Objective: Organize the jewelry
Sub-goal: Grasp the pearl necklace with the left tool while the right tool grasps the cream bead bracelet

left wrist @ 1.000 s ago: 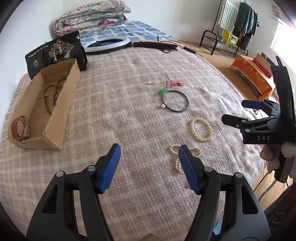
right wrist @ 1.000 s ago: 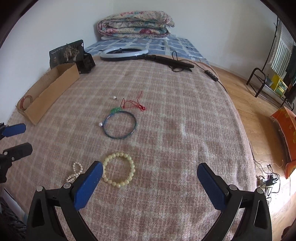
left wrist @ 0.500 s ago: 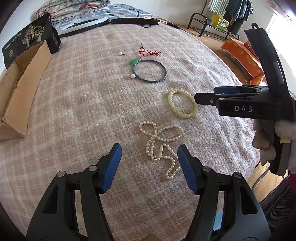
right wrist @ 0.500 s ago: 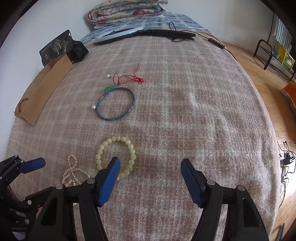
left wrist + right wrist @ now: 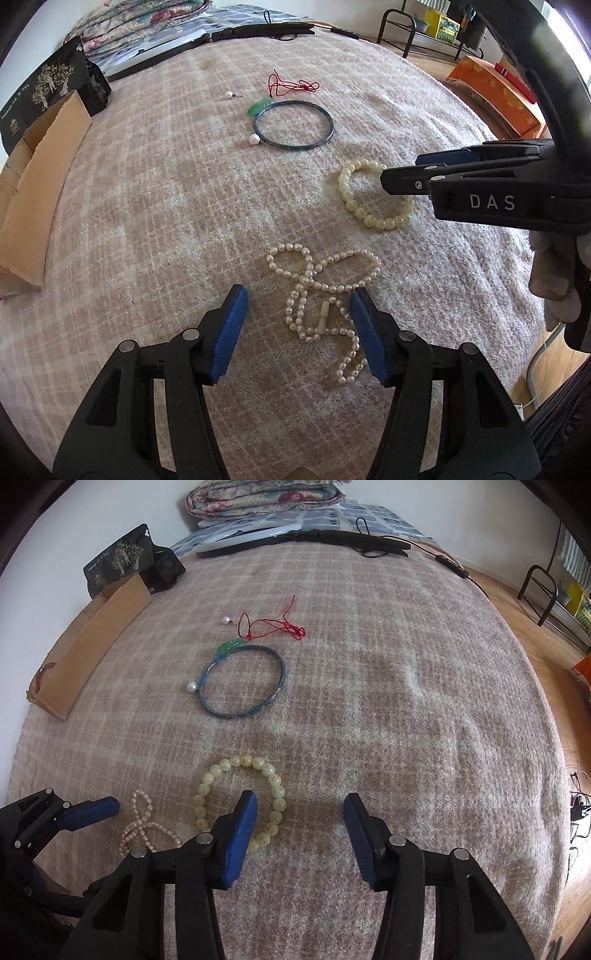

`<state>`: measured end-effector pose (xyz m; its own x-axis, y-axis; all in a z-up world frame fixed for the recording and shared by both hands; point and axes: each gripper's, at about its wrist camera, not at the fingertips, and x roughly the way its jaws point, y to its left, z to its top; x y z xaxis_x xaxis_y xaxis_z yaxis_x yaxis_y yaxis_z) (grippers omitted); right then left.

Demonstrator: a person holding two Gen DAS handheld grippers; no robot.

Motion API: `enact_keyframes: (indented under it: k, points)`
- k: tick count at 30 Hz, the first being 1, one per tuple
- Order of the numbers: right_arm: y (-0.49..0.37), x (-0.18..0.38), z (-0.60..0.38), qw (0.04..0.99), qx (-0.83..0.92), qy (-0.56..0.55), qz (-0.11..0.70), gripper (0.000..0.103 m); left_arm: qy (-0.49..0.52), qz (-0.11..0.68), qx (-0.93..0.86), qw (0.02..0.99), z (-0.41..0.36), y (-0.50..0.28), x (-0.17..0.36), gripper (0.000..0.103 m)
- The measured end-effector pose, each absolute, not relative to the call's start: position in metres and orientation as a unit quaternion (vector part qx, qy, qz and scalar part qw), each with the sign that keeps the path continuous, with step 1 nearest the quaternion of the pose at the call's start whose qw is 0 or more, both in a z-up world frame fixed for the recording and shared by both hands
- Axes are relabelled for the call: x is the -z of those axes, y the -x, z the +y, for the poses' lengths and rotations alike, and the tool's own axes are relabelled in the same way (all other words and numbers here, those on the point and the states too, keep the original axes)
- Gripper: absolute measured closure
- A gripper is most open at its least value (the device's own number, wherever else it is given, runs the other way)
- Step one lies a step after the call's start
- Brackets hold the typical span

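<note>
**Between both sets of fingers: two pieces lined up for pickup**

Lower centre of the left wrist view, the tangled white pearl-bead necklace (image 5: 321, 295) lies between the left gripper (image 5: 299, 328) pads, long axis running away from the camera. Jaws parted wide, holding nothing; contact with the pink plaid blanket (image 5: 147, 206) cannot be told. Lower centre of the right wrist view, the right gripper (image 5: 300, 830) straddles the near-right arc of the pale-yellow round-bead bracelet (image 5: 240, 797); left pad inside the loop, jaws apart, empty. Brown cardboard box (image 5: 92, 642) sits upper left, well apart.
</note>
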<state>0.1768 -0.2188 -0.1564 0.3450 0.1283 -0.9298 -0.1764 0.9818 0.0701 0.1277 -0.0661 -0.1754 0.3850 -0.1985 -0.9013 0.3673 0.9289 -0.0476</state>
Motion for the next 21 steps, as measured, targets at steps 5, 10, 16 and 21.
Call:
enact_keyframes:
  k: [5, 10, 16, 21]
  points:
    - [-0.176, 0.163, -0.212, 0.817, -0.089, 0.051, 0.567, 0.058, -0.087, 0.521, 0.165, 0.833, -0.068, -0.128, 0.177, 0.053]
    - [-0.176, 0.164, -0.209, 0.817, -0.088, 0.067, 0.565, 0.063, -0.082, 0.522, 0.161, 0.834, -0.066, -0.129, 0.176, 0.070]
    - [-0.174, 0.164, -0.205, 0.816, -0.100, 0.065, 0.565, 0.079, -0.074, 0.523, 0.164, 0.833, -0.065, -0.133, 0.176, 0.088]
    - [-0.172, 0.163, -0.205, 0.817, -0.106, 0.061, 0.563, 0.088, -0.058, 0.525, 0.169, 0.832, -0.062, -0.136, 0.176, 0.094]
